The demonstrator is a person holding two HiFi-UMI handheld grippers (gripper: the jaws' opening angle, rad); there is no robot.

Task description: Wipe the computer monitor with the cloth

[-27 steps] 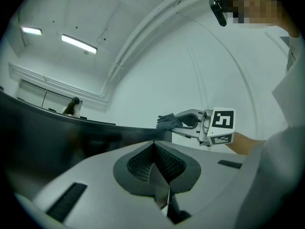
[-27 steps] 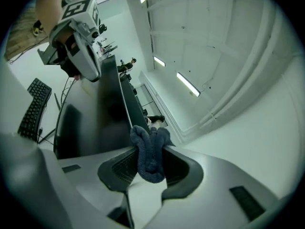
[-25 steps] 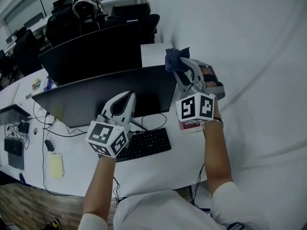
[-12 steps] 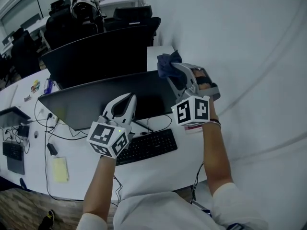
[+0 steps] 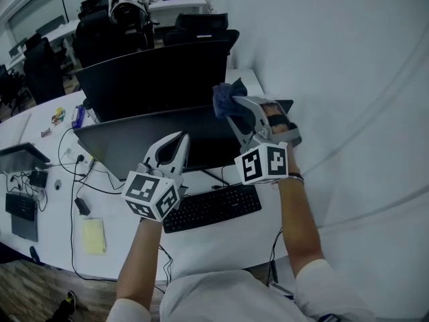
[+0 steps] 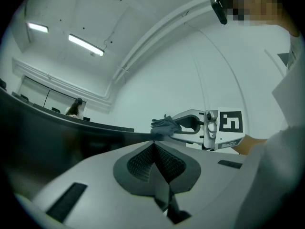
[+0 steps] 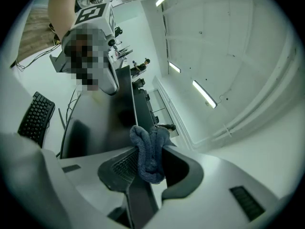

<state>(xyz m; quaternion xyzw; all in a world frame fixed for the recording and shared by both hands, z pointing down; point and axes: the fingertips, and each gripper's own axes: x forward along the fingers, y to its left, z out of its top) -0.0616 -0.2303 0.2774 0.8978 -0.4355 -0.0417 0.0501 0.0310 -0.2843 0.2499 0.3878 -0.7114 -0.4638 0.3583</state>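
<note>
- The right tool (image 5: 232, 107) pinches a bunched blue cloth (image 7: 148, 155). A wad sticks out past the jaw tips, so fabric rather than plastic would meet the screen.
- The cloth sits at the top edge of the monitor (image 5: 161, 143), toward its right end, a likely place to start a wipe. I cannot tell whether it touches.
- The left tool (image 5: 175, 138), jaws pressed together on nothing, hovers before the monitor's lower middle, probably kept clear.
- A keyboard (image 5: 212, 207) lies on the surface (image 5: 221, 240) below the monitor.

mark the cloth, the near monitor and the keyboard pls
cloth (image 7: 149, 156): right gripper view, middle of the bunched fold.
near monitor (image 5: 201, 136): head view, middle of its dark screen.
keyboard (image 5: 211, 208): head view, middle of the keys.
</note>
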